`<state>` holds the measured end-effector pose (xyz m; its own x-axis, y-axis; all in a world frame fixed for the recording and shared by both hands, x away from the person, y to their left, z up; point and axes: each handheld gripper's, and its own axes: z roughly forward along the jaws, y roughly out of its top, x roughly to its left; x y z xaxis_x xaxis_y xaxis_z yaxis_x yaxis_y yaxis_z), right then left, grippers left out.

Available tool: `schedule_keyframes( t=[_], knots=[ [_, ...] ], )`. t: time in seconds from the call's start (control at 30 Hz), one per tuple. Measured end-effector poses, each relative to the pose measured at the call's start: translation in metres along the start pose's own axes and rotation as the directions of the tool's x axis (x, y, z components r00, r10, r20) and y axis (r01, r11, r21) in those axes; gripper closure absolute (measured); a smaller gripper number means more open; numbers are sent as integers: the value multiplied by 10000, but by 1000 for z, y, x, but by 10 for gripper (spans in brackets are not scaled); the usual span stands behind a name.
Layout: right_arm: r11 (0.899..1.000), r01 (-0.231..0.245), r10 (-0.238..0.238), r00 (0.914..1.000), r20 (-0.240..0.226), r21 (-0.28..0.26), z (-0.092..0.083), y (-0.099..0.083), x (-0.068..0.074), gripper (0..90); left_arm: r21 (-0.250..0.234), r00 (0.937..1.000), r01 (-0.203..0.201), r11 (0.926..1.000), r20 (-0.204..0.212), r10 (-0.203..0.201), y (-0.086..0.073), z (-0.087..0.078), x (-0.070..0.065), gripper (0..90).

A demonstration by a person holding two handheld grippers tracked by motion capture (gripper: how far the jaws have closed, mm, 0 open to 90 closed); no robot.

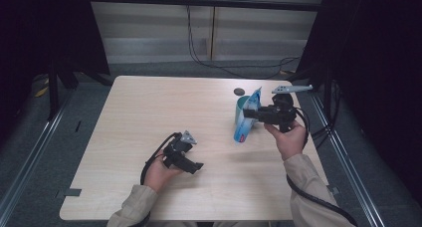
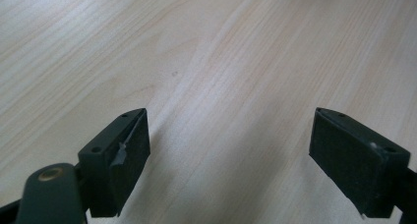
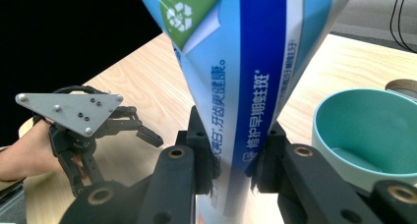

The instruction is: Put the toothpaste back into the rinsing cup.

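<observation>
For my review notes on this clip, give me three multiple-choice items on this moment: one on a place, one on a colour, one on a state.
1. Where does the round teal cup stand on the light wooden table?
A. Beside the held tube, toward the table's far right part
B. At the near left corner
C. Under the left gripper

2. What colour is the triangle with the recycling mark on the blue and white toothpaste tube?
A. Red
B. Green
C. Yellow

3. How do the right gripper's black fingers stand?
A. Wide open over bare table
B. Shut on the cup's rim
C. Shut on the tube

Answers: 1 A, the high view shows the cup by the tube; 2 B, the right gripper view shows it green; 3 C, both fingers press the tube's sides.
</observation>
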<state>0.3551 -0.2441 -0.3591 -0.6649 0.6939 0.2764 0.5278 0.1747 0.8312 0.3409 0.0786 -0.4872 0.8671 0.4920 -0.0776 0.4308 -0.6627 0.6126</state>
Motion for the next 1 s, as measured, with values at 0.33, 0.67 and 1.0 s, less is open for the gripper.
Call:
schedule_keyframes(
  t=[0.33,0.67,1.0],
  knots=[
    [9999,130,-132,9997,190,95,-3,9,-2,746,-36,9999,-152,9999,-82,152,-10,4,0,153],
    [9997,214,-220,9990,399,150,-5,22,-6,746,-354,9977,-652,9972,-186,645,-16,5,-2,127],
    [9996,268,-273,9980,576,96,-9,34,-8,746,-1312,9977,-678,9890,-129,667,-27,9,-3,78]
  ],
)
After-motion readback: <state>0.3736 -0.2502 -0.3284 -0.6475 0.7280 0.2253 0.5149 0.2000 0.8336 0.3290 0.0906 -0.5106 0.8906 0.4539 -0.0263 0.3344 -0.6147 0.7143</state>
